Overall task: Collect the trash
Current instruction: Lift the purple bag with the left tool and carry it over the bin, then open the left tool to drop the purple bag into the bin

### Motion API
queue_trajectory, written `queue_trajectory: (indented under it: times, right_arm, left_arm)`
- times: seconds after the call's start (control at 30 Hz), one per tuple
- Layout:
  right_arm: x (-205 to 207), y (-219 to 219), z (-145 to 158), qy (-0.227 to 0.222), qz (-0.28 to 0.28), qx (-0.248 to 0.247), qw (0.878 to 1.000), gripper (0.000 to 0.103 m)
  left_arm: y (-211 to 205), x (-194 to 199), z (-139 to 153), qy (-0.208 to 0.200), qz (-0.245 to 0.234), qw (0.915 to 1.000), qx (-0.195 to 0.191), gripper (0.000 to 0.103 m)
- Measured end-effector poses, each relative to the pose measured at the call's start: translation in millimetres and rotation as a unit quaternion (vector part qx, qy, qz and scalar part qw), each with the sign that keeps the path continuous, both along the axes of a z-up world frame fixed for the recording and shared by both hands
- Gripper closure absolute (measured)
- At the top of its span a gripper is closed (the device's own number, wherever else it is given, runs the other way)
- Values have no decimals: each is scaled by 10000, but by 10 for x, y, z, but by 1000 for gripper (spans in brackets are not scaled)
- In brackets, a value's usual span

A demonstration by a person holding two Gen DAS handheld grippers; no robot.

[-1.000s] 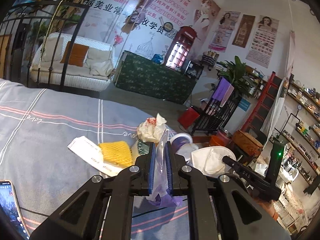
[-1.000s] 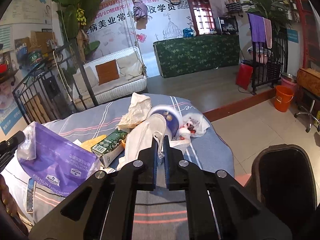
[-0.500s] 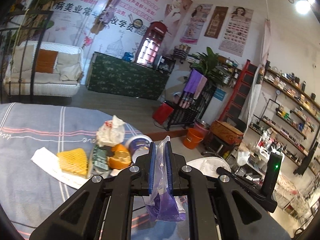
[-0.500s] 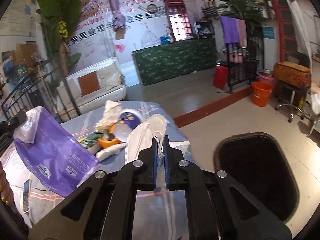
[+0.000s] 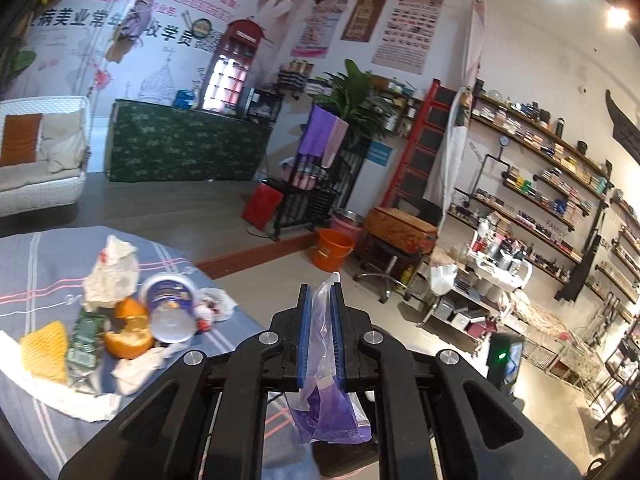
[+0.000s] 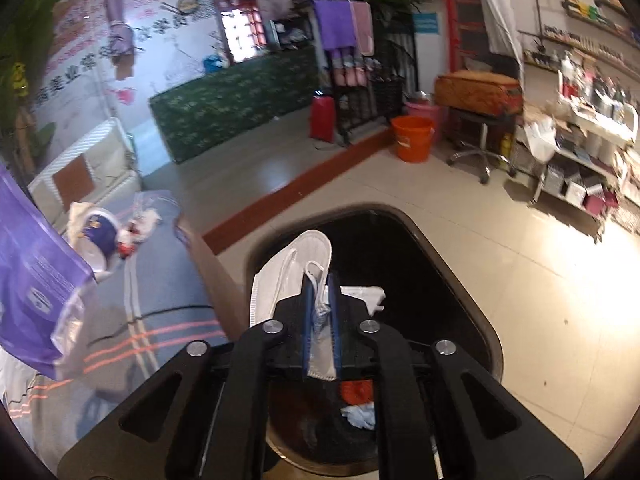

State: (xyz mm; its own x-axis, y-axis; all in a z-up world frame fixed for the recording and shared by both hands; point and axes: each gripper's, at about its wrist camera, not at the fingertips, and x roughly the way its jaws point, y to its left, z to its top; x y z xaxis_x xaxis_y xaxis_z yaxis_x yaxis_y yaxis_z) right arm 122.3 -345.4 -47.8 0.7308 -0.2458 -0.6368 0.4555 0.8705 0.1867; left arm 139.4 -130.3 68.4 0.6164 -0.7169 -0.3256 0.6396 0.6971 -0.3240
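As carried over from the tabletop [image 5: 40, 264] within the last second, find right claw [image 6: 320, 280] now poised above the black bin [image 6: 404, 213], pointing down into it. Note jaws just beginning to part, with the white face mask [image 6: 296, 256] between them and its loop draped over the fingertips; cannot tell whether the pads have let go of it. Judge the drop to be in hand, with one item about to be counted as collected. Observe red and pale scraps already lying in the bin bottom.

Find left claw [image 5: 320, 292] likewise swung away from the tabletop towards the open floor, clamped nearly shut on the purple plastic bag [image 5: 324, 412], which hangs below the fingers. Judge this to be next for the bin.

Record remaining trash on the tabletop: round tub [image 5: 170, 308], orange peel [image 5: 128, 332], green carton [image 5: 86, 332], yellow foam net [image 5: 44, 344], crumpled tissue [image 5: 112, 272].

See nothing barring the bin mouth. Flag the loop as liable to snag on a finger at release.
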Motion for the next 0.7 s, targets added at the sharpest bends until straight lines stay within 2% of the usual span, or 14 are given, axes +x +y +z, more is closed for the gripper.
queue_trajectory:
  times: [0.03, 0.07, 0.1, 0.2, 0.4, 0.7]
  right_arm:
    - [-13, -45, -52, 38, -71, 58, 10000, 61]
    - [-35, -76, -81, 30, -126, 68, 9999, 46]
    - [-87, -106, -109, -10, -300, -18, 9995, 24]
    - [-160, -176, -127, 13, -500, -268, 9984, 23]
    - [-337, -375, -51, -182, -854, -286, 9958, 23]
    - [-615, -650, -1, -243, -1228, -387, 9914, 23]
  left_arm:
    - [-98, -3, -5, -11, -90, 10000, 39, 92]
    - [-192, -13, -11, -35, -169, 9998, 83, 92]
    - [-282, -22, -16, -61, -245, 9996, 131, 92]
    - [-530, -35, -49, -64, -453, 9986, 270, 92]
    - [-916, -10, -238, 246, -809, 9957, 366, 92]
    - [-1385, -86, -441, 458, -1169, 9906, 548, 92]
